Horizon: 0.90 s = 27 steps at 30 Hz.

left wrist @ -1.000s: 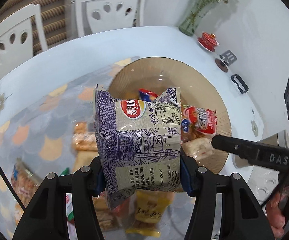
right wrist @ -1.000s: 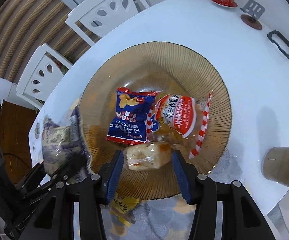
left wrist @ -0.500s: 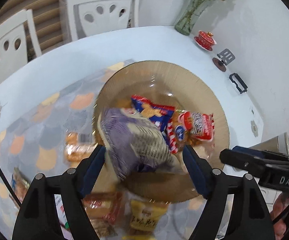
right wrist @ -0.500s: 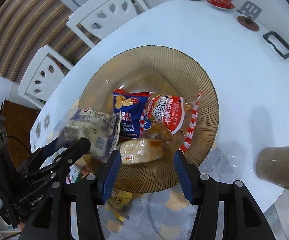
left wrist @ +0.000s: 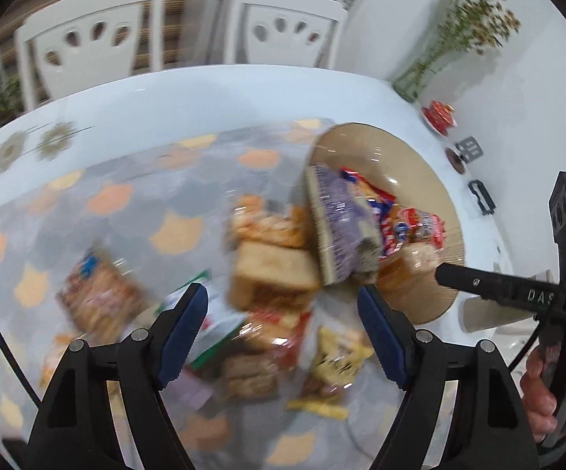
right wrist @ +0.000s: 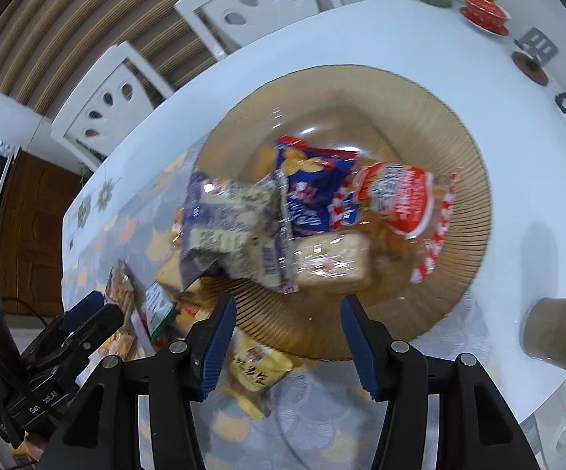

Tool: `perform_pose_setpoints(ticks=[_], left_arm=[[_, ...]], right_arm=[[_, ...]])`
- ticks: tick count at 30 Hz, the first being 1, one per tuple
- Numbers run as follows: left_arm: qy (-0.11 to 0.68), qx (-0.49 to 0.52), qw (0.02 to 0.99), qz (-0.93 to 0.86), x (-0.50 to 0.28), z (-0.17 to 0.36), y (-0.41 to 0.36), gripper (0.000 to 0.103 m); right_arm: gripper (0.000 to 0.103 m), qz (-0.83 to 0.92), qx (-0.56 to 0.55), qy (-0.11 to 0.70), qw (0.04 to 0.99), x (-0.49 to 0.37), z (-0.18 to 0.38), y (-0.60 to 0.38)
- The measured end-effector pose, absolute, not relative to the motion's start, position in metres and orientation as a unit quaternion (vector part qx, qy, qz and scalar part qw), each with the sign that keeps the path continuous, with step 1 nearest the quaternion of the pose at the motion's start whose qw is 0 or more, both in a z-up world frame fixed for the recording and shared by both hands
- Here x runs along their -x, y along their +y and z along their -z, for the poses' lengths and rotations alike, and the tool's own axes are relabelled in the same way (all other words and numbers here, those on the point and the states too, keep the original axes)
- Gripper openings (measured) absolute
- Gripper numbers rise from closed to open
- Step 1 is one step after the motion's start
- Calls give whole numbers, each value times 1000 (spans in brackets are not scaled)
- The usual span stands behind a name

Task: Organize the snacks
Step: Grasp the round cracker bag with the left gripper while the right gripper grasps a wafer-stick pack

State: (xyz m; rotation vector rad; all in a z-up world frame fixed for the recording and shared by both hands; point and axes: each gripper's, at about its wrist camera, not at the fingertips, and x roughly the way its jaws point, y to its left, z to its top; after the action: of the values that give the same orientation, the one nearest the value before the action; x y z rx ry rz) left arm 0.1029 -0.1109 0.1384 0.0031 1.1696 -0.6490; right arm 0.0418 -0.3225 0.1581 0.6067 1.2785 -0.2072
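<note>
A purple chip bag lies tilted on the left rim of the ribbed amber glass plate. Inside the plate are a blue chip bag, a red-and-white packet and a clear bread packet. My left gripper hangs open and empty over the loose snack pile on the patterned mat, near a toast packet. My right gripper is open above the plate's near rim, the bread packet just beyond its fingertips and untouched.
A yellow packet lies under the right gripper. A brown paper cup stands right of the plate. A red lidded cup, a vase and small black items line the far right. Two white chairs stand behind the table.
My left gripper opened and let go of the purple chip bag, which dropped onto the plate's left rim; the gripper then swung left over the snack pile. The right gripper drew back from the bread packet.
</note>
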Motion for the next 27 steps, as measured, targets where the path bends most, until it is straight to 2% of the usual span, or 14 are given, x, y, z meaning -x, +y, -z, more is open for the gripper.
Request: perform_pose_setpoints(ticks=[15,27], left_arm=[[548,105,817,144,-94,-125,45,77],[570,150,801,108,-88,-89,92,77]], right_arm=[[54,12,-222,617,755,-63,-155,-241],[54,-74,-151,656,736,-81,-133,-147]])
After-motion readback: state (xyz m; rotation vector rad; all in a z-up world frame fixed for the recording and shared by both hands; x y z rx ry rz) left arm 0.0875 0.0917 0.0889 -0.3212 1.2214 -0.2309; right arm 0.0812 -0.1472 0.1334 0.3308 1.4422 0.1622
